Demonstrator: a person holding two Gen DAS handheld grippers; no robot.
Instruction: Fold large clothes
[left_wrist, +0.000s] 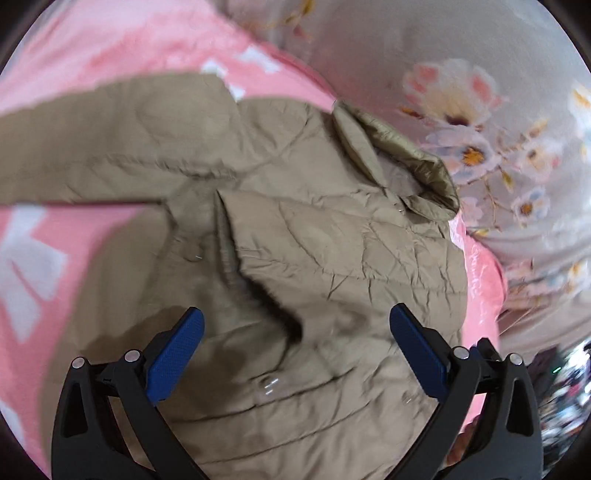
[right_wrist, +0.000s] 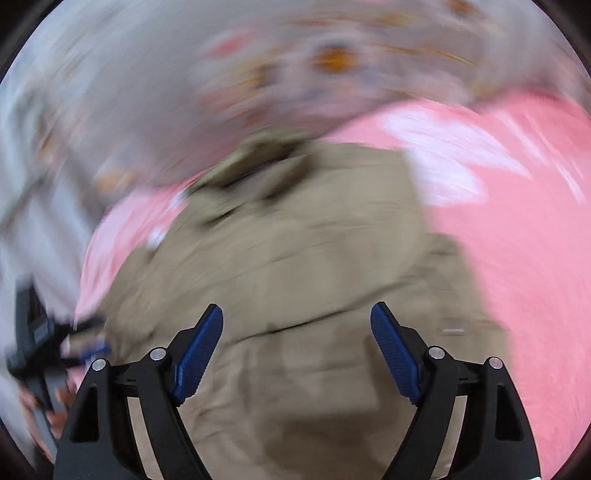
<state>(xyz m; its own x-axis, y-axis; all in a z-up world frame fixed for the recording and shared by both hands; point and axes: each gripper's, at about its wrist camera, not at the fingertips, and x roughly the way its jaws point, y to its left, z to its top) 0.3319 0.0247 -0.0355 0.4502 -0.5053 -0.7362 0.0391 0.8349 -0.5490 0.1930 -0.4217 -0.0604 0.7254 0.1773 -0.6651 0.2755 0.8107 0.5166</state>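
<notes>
A tan quilted jacket (left_wrist: 295, 236) lies spread on a pink blanket (left_wrist: 48, 236). Its collar (left_wrist: 413, 162) points to the upper right and one sleeve (left_wrist: 92, 147) stretches to the left. My left gripper (left_wrist: 295, 317) is open and empty, hovering over the jacket's body. In the right wrist view, which is motion-blurred, the same jacket (right_wrist: 295, 258) fills the middle. My right gripper (right_wrist: 297, 314) is open and empty above it. The other gripper (right_wrist: 40, 343) shows blurred at the left edge.
A grey floral bedsheet (left_wrist: 461, 110) lies beyond the pink blanket on the right and top. The pink blanket (right_wrist: 517, 240) has white patterns and extends to the right in the right wrist view. Dark clutter (left_wrist: 565, 387) sits past the bed's edge.
</notes>
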